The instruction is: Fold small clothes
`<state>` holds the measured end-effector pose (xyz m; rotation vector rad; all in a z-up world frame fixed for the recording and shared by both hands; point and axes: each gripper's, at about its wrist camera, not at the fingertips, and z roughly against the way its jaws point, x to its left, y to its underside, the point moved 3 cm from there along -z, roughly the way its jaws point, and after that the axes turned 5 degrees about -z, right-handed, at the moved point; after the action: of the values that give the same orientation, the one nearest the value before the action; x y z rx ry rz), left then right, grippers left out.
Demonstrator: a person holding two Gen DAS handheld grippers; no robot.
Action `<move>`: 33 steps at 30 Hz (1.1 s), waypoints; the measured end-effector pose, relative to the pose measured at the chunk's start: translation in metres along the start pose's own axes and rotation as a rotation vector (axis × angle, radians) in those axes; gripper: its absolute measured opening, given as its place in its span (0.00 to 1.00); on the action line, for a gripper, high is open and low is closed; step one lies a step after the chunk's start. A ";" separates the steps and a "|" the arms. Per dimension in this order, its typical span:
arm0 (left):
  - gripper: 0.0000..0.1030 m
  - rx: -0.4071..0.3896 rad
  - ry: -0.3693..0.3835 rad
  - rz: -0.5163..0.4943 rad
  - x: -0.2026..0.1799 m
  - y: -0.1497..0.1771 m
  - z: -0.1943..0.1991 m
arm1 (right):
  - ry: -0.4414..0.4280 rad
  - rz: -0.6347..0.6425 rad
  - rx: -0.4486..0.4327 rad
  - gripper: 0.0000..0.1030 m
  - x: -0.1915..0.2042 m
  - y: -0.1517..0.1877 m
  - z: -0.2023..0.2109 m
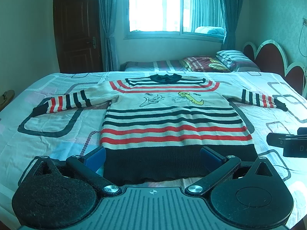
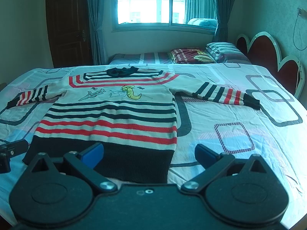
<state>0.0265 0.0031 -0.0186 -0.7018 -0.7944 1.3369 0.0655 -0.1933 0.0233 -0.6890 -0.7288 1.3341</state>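
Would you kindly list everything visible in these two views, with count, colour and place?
sweater: one, cream with black and red stripes, spread flat on the bed, sleeves out
bed sheet: one, pale with grey squares, under the sweater
pillows: two, striped and dark red, far end of the bed
headboard: one, dark red with white trim, right
window: one, bright, back wall
curtains: blue-green, beside the window
door: one, dark brown, left
left gripper: open, over the hem
right gripper: open, at the hem's right corner

white lettering on the folded maroon blanket [image 2: 189,54], too small to read
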 end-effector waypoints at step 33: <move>1.00 -0.005 -0.005 -0.007 0.000 -0.003 0.001 | -0.009 0.010 0.003 0.98 -0.002 -0.001 -0.001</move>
<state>0.0279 0.0024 -0.0155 -0.6991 -0.8042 1.3315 0.0670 -0.1950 0.0236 -0.6852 -0.7311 1.3480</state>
